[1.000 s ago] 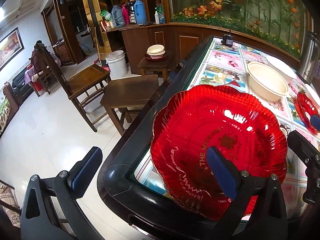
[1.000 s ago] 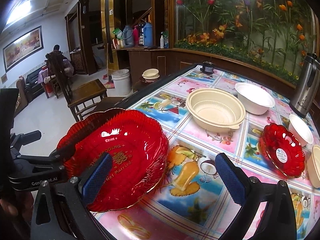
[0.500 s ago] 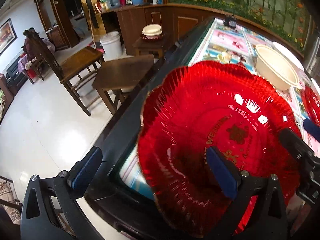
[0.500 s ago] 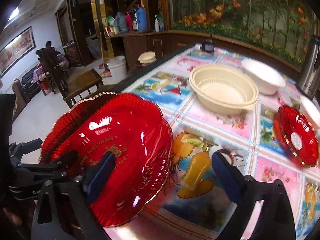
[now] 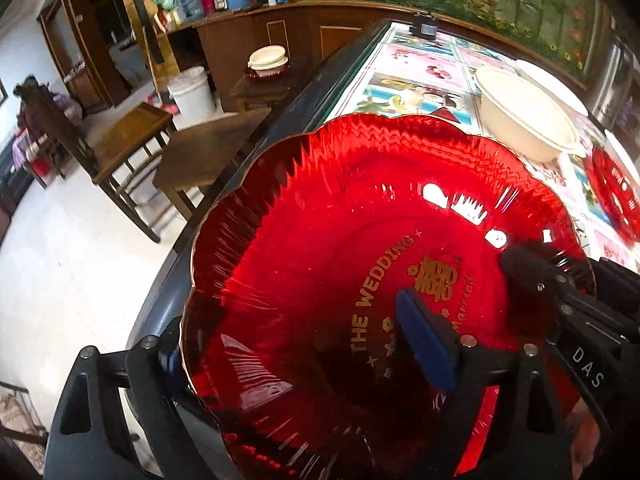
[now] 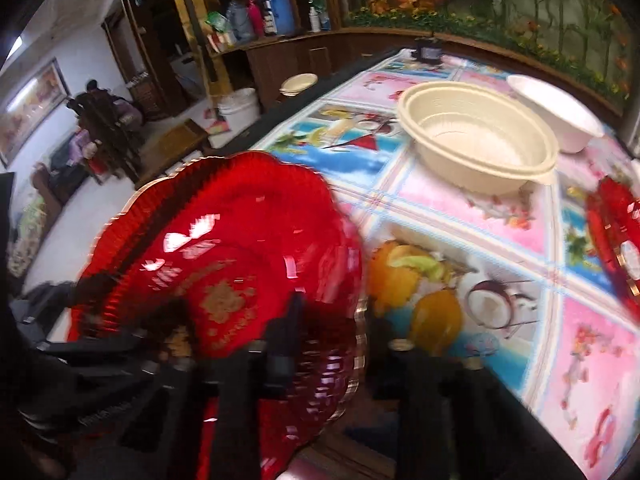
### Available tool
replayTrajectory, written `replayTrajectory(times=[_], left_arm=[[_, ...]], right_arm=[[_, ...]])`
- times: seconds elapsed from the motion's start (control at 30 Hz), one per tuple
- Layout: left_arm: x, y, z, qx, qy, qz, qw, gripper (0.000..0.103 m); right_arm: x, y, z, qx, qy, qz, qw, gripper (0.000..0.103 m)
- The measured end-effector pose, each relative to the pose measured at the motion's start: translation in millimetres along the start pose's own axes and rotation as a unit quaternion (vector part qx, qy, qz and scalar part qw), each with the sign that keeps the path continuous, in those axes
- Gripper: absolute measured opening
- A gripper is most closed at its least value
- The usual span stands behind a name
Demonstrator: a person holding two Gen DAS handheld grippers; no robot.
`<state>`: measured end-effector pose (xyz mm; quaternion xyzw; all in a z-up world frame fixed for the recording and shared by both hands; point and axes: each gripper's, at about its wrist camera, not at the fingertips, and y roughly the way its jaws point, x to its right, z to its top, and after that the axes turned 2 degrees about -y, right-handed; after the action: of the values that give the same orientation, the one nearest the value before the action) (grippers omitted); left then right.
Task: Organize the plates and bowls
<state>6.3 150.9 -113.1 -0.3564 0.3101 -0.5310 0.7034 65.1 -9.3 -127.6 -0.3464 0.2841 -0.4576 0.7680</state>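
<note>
Both grippers' jaws closing around the red plate [image 5: 360,240].

Right wrist view is motion-blurred: right gripper [image 6: 324,344] jaws closing over the red plate [image 6: 224,264] rim, pad contact unreadable. Small red dish [image 6: 618,232] cut by the right edge. Left wrist view: left gripper [image 5: 304,356] left finger hidden behind the plate; plate bottom cut off.
</note>
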Motion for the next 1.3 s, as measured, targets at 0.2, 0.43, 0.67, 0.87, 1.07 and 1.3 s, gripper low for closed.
replayTrajectory(times=[0.2, 0.43, 0.67, 0.87, 1.07, 1.3], left_arm=[[7, -4, 2, 0.006, 0.008, -0.003, 0.9999, 0.078], [37, -11, 0, 0.009, 0.038, -0.013, 0.9992, 0.077], [38, -18, -6, -0.003, 0.04, -0.008, 0.9992, 0.077], [24, -62, 1, 0.044, 0.024, 0.03, 0.9983, 0.077], [61, -114, 20, 0.105, 0.041, -0.034, 0.9931, 0.083], [186, -106, 45, 0.044, 0.102, -0.123, 0.9862, 0.083]], right_arm=[[21, -7, -1, 0.0, 0.041, 0.012, 0.999, 0.016], [46, -21, -13, 0.003, 0.067, -0.01, 0.998, 0.016], [56, -32, -18, -0.013, 0.073, 0.008, 0.997, 0.025], [69, -74, -23, 0.047, 0.064, 0.01, 0.997, 0.046], [139, -136, -43, 0.13, 0.124, -0.045, 0.983, 0.066], [251, -161, -69, 0.142, 0.258, -0.068, 0.953, 0.067]])
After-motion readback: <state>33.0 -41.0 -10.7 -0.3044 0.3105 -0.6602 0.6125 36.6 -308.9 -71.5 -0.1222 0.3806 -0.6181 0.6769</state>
